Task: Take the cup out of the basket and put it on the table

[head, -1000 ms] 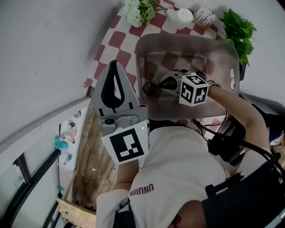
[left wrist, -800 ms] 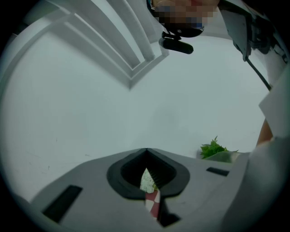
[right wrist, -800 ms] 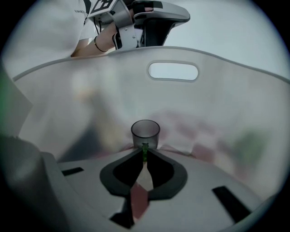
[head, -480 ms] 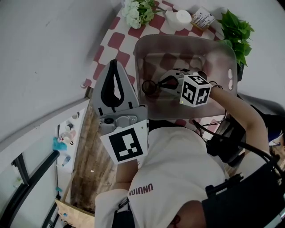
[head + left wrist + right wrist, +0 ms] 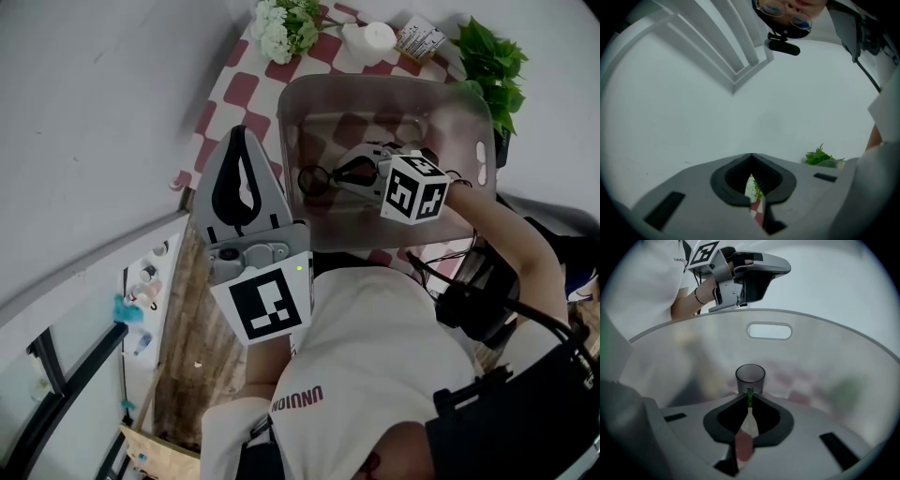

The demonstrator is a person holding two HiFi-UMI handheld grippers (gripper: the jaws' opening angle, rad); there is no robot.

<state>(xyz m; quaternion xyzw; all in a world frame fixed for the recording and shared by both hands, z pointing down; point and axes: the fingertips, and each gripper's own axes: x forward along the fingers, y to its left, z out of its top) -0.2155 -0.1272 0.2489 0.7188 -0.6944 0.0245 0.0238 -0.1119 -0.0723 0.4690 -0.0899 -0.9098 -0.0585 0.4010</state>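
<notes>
Inside the translucent grey plastic basket, the right gripper, clenched empty, has barely shifted; the small smoky cup stands ungrasped just left of it; left gripper clenched, idle outside

Room-wise: the basket is open on top and mostly bare inside, so my right gripper fits in there fine. Its walls box me in all round, though. In the right gripper view the far wall with the handle slot rises just behind the cup, the only thing standing in front of the fingers.

Out on the worktop, the checkered strip left of the basket is bare, but my left gripper hangs over its near end. The far end is crowded: flowers, a white candle, a small box and a leafy plant, all near the basket's far wall.
</notes>
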